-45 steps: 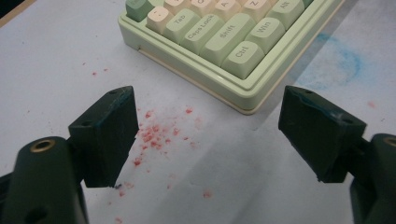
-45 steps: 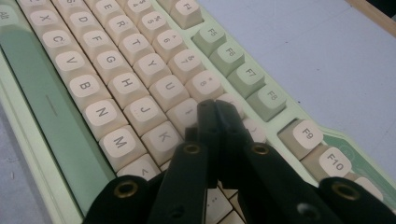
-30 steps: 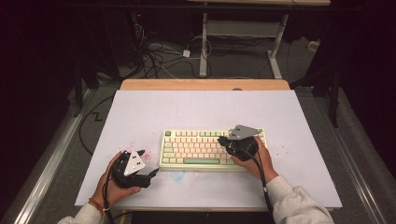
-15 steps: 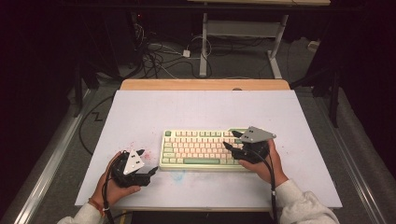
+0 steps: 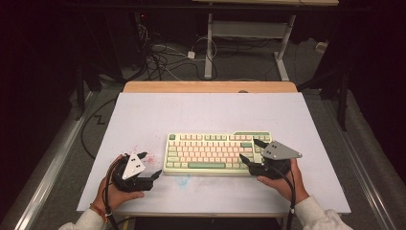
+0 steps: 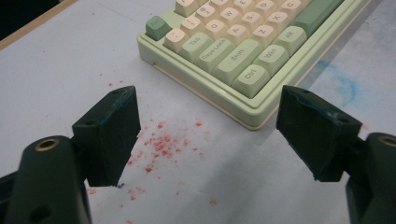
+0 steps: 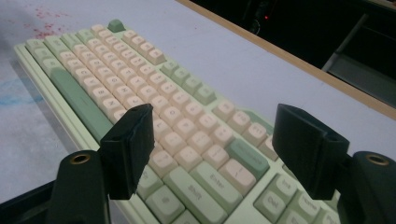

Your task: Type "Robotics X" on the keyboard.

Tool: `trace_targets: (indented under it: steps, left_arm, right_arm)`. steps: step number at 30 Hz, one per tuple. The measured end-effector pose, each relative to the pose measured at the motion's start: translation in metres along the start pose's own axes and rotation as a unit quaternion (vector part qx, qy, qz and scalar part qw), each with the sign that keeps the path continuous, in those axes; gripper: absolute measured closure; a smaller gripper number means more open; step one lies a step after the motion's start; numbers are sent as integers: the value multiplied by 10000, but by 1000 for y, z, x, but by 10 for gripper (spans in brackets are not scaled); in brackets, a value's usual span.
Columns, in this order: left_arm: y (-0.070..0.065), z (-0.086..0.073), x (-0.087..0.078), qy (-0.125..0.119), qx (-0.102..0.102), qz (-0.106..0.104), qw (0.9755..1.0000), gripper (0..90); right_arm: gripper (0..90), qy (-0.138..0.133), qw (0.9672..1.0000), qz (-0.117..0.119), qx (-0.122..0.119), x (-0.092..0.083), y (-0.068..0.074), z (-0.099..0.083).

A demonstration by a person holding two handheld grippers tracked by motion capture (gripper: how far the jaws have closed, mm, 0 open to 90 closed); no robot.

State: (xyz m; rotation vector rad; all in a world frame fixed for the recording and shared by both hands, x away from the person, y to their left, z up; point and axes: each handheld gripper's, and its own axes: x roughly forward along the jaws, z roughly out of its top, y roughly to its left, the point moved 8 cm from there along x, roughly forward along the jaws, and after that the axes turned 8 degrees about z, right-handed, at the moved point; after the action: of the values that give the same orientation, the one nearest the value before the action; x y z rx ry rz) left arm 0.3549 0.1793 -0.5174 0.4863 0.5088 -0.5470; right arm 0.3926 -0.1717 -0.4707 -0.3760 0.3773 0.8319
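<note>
Right gripper [image 5: 250, 152] has slid to the right end of the pale green-and-cream plastic keyboard [image 5: 210, 151], jaws just opened, nothing between — likely lining up a grasp; left gripper [image 5: 149, 165] idle, released.

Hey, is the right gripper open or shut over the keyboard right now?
Open. The right gripper has just been opening; its jaws stand wide apart above the keyboard, nothing between them.
</note>
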Motion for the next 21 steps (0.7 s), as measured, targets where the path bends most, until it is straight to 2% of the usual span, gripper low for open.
trace_targets:
  steps: [5,7,9,13,16,19,21]
  left_arm:
    - [-2,4,-2,-103,-84,-84,9999,248]
    - [-1,6,-3,-146,-130,-105,9998,258]
    - [0,6,-3,-130,-149,-55,9998,260]
    - [0,6,-3,-69,-173,-54,9998,320]
    - [-3,8,-4,-58,-131,-164,9998,413]
    - [-5,11,-5,-41,-113,-371,9992,542]
    - [-6,12,-4,10,-99,-482,9988,672]
  right_arm:
    - [288,12,9999,-81,76,-8,3,-12]
    - [288,-39,9999,-143,33,-11,6,-16]
    - [274,-7,9999,-109,23,-13,9,-20]
    - [273,63,9999,-111,66,-16,13,-25]
    - [275,81,9999,-83,76,-18,16,-28]
    - [278,106,9999,-61,30,-18,18,-28]
    - [278,140,9999,-37,11,-17,19,-29]
